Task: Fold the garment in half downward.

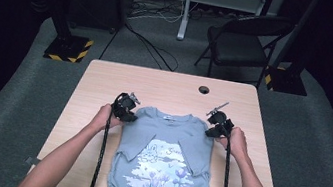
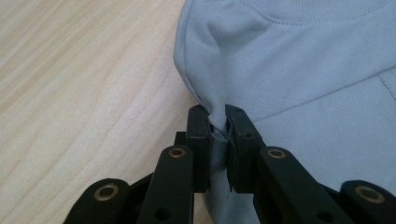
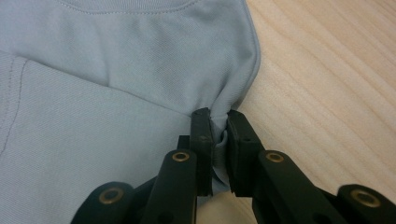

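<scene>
The pale blue T-shirt (image 1: 163, 164) lies front-up on the wooden table (image 1: 165, 86), its sleeves folded inward across the chest and the "Tulip flower" print toward the person. Each of its shoulder edges runs straight into a pair of jaws.

In the left gripper view, the left gripper (image 2: 218, 126) has its jaws nearly shut, with a bunched fold of the shirt's shoulder edge pinched between the pads; the rest of the cloth spreads ahead and to the right of the jaws, with bare wood to their left. In the right gripper view, the right gripper (image 3: 219, 123) mirrors this: its jaws are closed on a small gather of the other shoulder edge, the shirt spreading ahead and to the left, and the wood to the right.

From the high view, both grippers (image 1: 124, 107) (image 1: 219, 124) sit at the collar end, one at each shoulder, the garment stretched between them.

The step in hand looks like the grasp for a lengthwise fold, now that the sleeves are tucked in. The next move probably calls for lifting both shoulders together, keeping them level and evenly spaced, and carrying them toward the hem so the folded sleeves stay tucked and the cloth does not slip from the pads.
</scene>
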{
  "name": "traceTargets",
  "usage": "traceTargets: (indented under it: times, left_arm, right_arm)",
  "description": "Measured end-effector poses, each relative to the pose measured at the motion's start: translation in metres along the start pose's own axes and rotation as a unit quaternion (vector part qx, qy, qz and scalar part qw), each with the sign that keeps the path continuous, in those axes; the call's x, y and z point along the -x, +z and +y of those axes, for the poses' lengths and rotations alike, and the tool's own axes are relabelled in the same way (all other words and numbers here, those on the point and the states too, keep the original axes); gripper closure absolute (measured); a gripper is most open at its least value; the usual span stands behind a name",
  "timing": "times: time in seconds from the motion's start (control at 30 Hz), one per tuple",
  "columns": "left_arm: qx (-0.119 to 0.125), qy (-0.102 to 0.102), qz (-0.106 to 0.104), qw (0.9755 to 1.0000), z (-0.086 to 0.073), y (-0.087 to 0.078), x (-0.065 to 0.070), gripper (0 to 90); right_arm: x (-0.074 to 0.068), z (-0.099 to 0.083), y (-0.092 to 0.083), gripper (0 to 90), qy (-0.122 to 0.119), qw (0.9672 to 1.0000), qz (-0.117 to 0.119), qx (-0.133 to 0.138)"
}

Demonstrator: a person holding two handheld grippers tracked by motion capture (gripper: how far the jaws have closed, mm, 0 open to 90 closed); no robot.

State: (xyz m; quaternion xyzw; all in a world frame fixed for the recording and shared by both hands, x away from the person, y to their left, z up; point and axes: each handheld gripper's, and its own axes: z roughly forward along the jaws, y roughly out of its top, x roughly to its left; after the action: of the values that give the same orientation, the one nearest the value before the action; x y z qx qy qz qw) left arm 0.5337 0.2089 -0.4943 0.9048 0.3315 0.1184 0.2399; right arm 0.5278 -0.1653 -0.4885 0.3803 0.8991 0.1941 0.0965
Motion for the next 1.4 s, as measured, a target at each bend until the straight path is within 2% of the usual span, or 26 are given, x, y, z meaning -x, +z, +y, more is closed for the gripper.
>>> traceTargets:
  times: [0.37,0.63,0.8,1.03,1.23,1.27,1.4]
  left_arm:
    - [0.013,-0.005,0.014,0.9998,0.009,-0.002,-0.003,81.3]
    - [0.020,-0.006,0.038,0.9991,0.021,-0.004,-0.009,81.6]
    - [0.030,-0.013,0.051,0.9982,0.026,-0.006,-0.014,81.6]
    - [0.042,-0.014,0.070,0.9966,0.033,-0.010,-0.015,81.7]
    - [0.060,-0.016,0.083,0.9946,0.041,-0.017,-0.015,81.8]
    - [0.067,-0.016,0.089,0.9936,0.044,-0.020,-0.016,81.8]
    - [0.089,-0.020,0.095,0.9913,0.050,-0.028,-0.017,81.8]
  right_arm:
    - [0.005,0.004,-0.002,83.9,0.001,0.9994,-0.034,0.002]
    - [0.010,0.016,-0.010,84.1,0.011,0.9970,-0.074,0.023]
    - [0.011,0.023,-0.017,84.1,0.012,0.9940,-0.099,0.045]
    - [0.010,0.027,-0.026,84.3,0.014,0.9900,-0.121,0.071]
    - [0.010,0.028,-0.035,84.4,0.016,0.9850,-0.144,0.093]
    - [0.010,0.028,-0.036,84.4,0.016,0.9849,-0.145,0.094]
    - [0.009,0.028,-0.044,84.4,0.016,0.9800,-0.159,0.118]
